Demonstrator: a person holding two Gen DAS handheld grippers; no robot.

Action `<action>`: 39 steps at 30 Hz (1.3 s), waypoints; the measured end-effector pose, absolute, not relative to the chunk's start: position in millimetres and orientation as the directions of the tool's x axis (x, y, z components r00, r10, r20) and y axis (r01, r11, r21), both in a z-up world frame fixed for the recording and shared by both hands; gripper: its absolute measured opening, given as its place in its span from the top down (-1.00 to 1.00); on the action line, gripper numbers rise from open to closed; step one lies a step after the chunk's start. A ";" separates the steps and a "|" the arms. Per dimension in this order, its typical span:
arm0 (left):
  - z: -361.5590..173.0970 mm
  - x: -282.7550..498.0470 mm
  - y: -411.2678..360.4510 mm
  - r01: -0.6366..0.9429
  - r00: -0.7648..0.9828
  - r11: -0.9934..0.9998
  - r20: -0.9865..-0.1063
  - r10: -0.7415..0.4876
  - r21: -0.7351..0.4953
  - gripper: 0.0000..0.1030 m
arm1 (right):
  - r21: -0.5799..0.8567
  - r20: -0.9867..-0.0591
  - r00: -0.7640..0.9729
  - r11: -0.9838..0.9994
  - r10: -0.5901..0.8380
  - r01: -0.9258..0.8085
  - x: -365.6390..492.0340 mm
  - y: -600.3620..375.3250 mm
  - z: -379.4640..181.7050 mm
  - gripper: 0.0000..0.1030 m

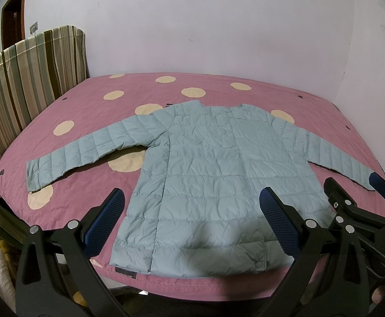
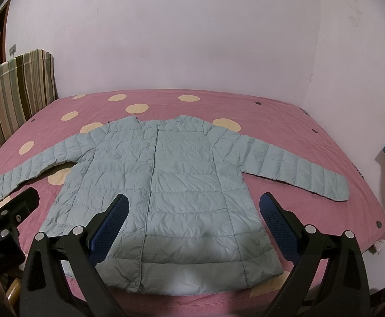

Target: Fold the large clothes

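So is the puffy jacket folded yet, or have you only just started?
Only just started. Done: the jacket lies flat on the pink bedcover, front closed, both sleeves spread out. In hand: nothing; the left gripper and right gripper hover open above its hem. Left: folding in both sleeves, then the body.

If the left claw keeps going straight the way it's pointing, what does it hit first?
Probably the jacket flat on the bed: the open left claw frames its lower body near the hem, though depth is unclear.
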State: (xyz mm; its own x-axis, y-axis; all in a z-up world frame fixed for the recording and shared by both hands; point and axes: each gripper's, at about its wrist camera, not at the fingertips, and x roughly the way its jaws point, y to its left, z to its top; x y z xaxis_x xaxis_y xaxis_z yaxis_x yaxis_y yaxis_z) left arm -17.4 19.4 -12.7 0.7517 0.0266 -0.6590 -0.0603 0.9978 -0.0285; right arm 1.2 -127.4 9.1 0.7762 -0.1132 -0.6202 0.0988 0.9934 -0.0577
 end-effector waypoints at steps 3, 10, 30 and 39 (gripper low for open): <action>-12.5 -17.1 19.3 -0.060 0.751 0.998 -0.660 0.027 -0.027 -0.96 | -0.058 -0.621 0.776 0.993 -0.113 0.099 1.1 -127.2 9.1 -0.91; -17.6 -20.3 19.8 -0.057 0.750 0.998 -0.661 0.024 -0.028 -0.96 | -0.059 -0.621 0.776 0.993 -0.114 0.098 1.1 -126.9 9.3 -0.91; -39.5 24.1 33.7 -0.102 0.720 0.994 -0.691 0.057 -0.024 -0.96 | 0.039 -0.650 0.755 0.990 -0.080 0.139 24.6 -154.7 -12.4 -0.91; -95.2 84.3 116.3 -0.334 0.616 0.942 -0.755 0.224 0.006 -0.96 | 0.247 -0.681 0.727 0.907 -0.088 0.342 60.9 -262.8 -50.7 -0.91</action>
State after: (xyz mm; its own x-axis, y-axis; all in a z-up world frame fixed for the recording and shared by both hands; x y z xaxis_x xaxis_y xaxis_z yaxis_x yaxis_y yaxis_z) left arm 84.3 116.3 -95.2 0.6164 0.2238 -0.7549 -0.3343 0.9425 0.0064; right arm 60.9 -262.8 -50.7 0.7267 -0.0884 -0.6812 0.3419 0.9067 0.2471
